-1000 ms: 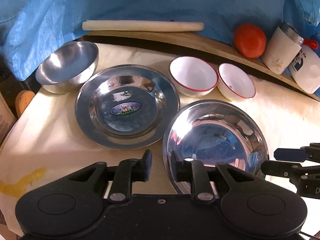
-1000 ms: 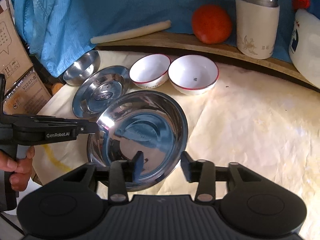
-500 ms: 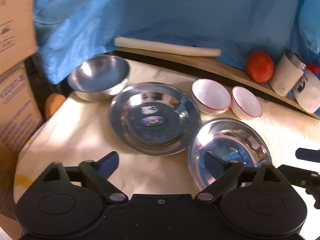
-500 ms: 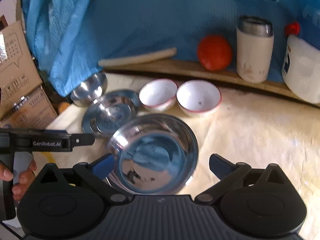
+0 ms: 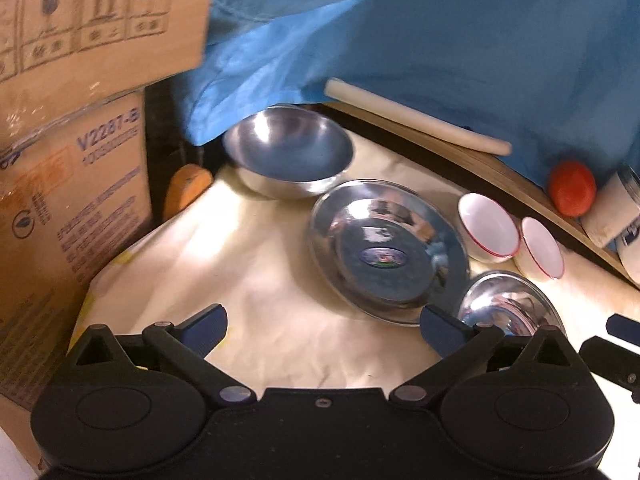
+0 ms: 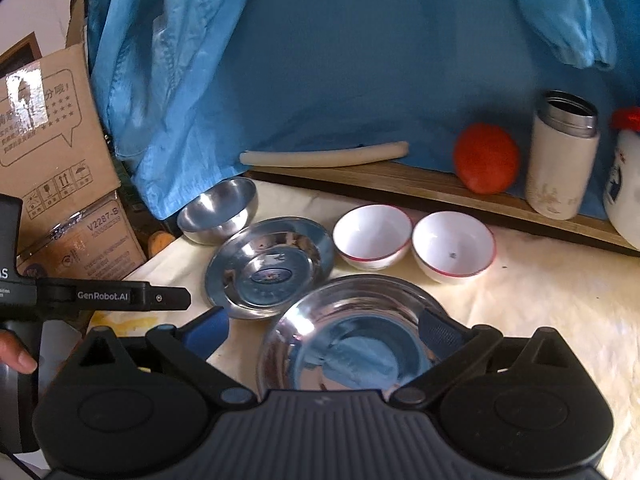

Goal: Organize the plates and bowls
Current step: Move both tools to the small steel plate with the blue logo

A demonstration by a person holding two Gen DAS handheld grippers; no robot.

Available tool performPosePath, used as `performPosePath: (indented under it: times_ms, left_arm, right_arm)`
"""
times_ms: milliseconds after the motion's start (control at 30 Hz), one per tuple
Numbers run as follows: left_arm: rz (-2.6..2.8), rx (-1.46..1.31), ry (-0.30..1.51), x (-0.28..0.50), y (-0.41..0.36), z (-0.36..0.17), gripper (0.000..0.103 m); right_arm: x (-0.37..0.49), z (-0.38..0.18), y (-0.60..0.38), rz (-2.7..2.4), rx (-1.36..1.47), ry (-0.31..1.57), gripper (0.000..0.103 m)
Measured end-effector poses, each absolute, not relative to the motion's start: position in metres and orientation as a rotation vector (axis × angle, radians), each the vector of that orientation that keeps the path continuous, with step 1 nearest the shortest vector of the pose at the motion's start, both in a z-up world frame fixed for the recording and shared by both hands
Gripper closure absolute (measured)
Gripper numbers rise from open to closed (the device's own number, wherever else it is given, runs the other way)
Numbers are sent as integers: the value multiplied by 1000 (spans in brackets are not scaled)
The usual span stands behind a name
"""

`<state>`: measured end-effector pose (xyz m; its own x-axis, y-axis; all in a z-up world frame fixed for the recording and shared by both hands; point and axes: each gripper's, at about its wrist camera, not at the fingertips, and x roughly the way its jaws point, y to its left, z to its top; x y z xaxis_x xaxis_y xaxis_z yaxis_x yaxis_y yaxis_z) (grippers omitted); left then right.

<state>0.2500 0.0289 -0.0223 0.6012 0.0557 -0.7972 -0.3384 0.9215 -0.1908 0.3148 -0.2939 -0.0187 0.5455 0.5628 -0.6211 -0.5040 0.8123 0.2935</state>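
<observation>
Resting upright on the cream cloth (image 6: pixel 560 300), the shiny steel bowl (image 6: pixel 348 332) faced mouth up, empty, showing only blue reflections; being round, it had no long axis to record. The right gripper (image 6: pixel 324 330) stood fully spread with the bowl between its fingers, pads clear of the rim, nothing gripped. The left gripper (image 5: pixel 322 328) was opening, jaws almost at full width over bare cloth, nothing between them; the bowl lay off its right finger.

Taking the bowl as landmark: the flat steel plate (image 6: pixel 270 266) sat just beyond it to the left, nearly touching, empty apart from an oval sticker at centre. Past the plate stood a second, matte steel bowl (image 6: pixel 218 210), empty. Beyond the landmark to the right, two white bowls with red rims (image 6: pixel 374 236) (image 6: pixel 454 248) stood side by side, mouths up; the right one held a small dark speck.

Farther back, a wooden board (image 6: pixel 400 184) carried a pale rolling stick (image 6: pixel 324 156), an orange-red fruit (image 6: pixel 486 158), a white flask (image 6: pixel 562 160) and a white jug (image 6: pixel 626 188). Blue fabric (image 6: pixel 340 60) hung behind; cardboard boxes (image 6: pixel 52 152) stood to the left.
</observation>
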Motion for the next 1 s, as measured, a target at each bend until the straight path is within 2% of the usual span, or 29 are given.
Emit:
performPosePath:
  times_ms: [400, 1000]
  left_arm:
    - [210, -463, 945, 259, 57, -42, 1]
    - [203, -568, 990, 281, 58, -62, 1]
  right_arm:
    - [338, -16, -251, 703, -70, 757, 0]
    - [439, -38, -190, 888, -313, 835, 0]
